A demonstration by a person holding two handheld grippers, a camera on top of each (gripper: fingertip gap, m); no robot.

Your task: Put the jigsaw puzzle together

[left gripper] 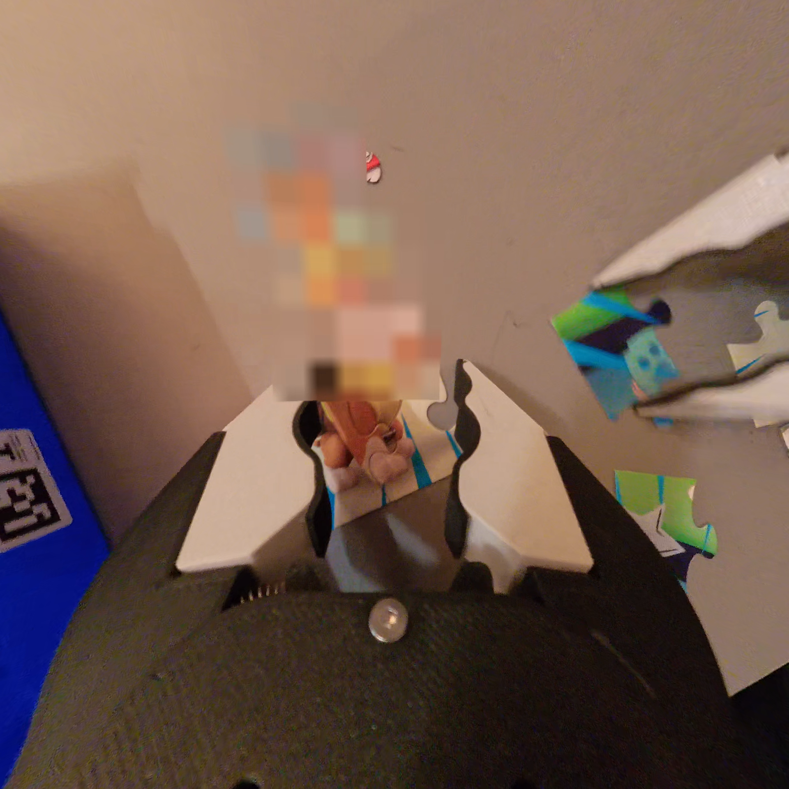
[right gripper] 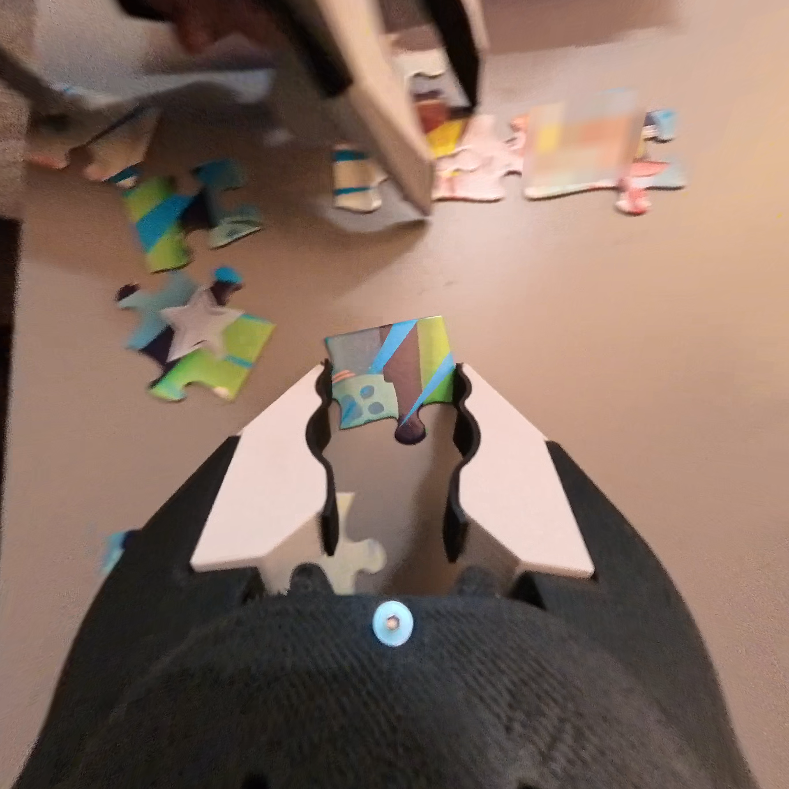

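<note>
1. Far left in my left wrist view is a blue box (left gripper: 38, 427) with a black-and-white label (left gripper: 25, 491) on its side. I cannot see into it.
2. The left gripper (left gripper: 371, 380) has its jaws about halfway open. A cartoon puzzle piece (left gripper: 375, 452), white with blue stripes and a brown figure, spans the gap. Both of its side edges run up against the black pads (left gripper: 463, 427). Its far end is lost under a blurred patch.
3. Ahead of it, a small red and white scrap (left gripper: 374, 167) lies alone on the beige tabletop (left gripper: 533, 128).
4. In my right wrist view, a green and blue striped piece (right gripper: 162, 222) and a star piece (right gripper: 200, 337) lie loose to the left. They are near each other but apart.
5. The right gripper (right gripper: 393, 375) also has its jaws about halfway open. They are clamped on a green and blue puzzle piece (right gripper: 384, 367), with a pad pressed on each side edge and the tab pointing back at me. The piece looks sharp while the tabletop behind it is smeared.
6. A pale piece (right gripper: 354, 550) lies on the tabletop below those jaws.
7. Beyond, the left gripper's fingers reach down in front of a row of joined pieces (right gripper: 478, 170) and block part of it.
</note>
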